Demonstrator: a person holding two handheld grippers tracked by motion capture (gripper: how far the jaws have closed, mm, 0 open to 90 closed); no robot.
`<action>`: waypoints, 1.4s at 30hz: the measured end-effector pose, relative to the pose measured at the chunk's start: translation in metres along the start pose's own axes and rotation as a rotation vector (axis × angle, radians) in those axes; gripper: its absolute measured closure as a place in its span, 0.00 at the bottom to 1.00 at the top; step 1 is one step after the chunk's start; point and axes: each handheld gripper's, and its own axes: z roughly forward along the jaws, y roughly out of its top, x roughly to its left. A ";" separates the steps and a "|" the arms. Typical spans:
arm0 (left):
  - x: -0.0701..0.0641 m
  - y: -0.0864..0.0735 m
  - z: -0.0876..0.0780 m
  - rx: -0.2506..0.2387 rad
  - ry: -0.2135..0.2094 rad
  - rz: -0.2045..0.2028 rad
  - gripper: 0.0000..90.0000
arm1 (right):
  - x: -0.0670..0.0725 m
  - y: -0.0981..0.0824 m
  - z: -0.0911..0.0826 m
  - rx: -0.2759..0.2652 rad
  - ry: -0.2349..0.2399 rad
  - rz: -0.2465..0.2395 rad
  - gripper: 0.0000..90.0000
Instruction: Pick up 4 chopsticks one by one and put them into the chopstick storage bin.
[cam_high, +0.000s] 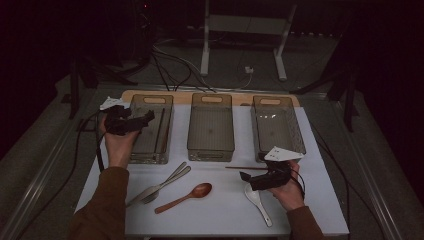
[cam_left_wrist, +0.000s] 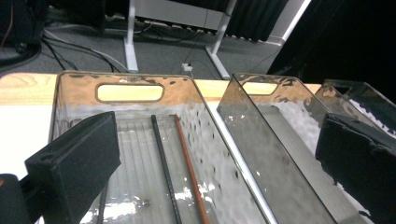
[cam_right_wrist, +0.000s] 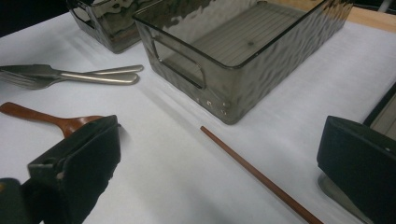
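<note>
Chopsticks (cam_left_wrist: 175, 168) lie in left bin (cam_high: 167, 102), left tool (cam_high: 131, 121) wide open, empty above. Remaining brown chopstick (cam_right_wrist: 254, 175) lower centre on counter (cam_high: 220, 210); right tool (cam_high: 260, 177) open, empty over it. Fork, knife, spoons unsorted.

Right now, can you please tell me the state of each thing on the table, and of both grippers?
left gripper: open, nothing held, over the left bin
right gripper: open, above the brown chopstick
left bin: holds a black and a brown chopstick
middle bin: empty
right bin: empty
brown chopstick: flat on the table
wooden spoon: on the table
fork and knife: side by side on the table
white spoon: on the table
</note>
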 end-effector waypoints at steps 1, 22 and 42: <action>-0.001 0.000 -0.002 -0.002 -0.001 0.009 0.01 | -0.001 0.000 0.000 0.000 0.002 -0.002 0.00; -0.025 -0.017 -0.040 -0.029 -0.077 0.114 0.01 | -0.025 -0.001 -0.016 0.043 0.004 0.028 0.00; -0.042 -0.074 -0.086 -0.078 -0.085 0.180 0.01 | -0.056 -0.001 -0.024 0.188 -0.063 -0.001 0.00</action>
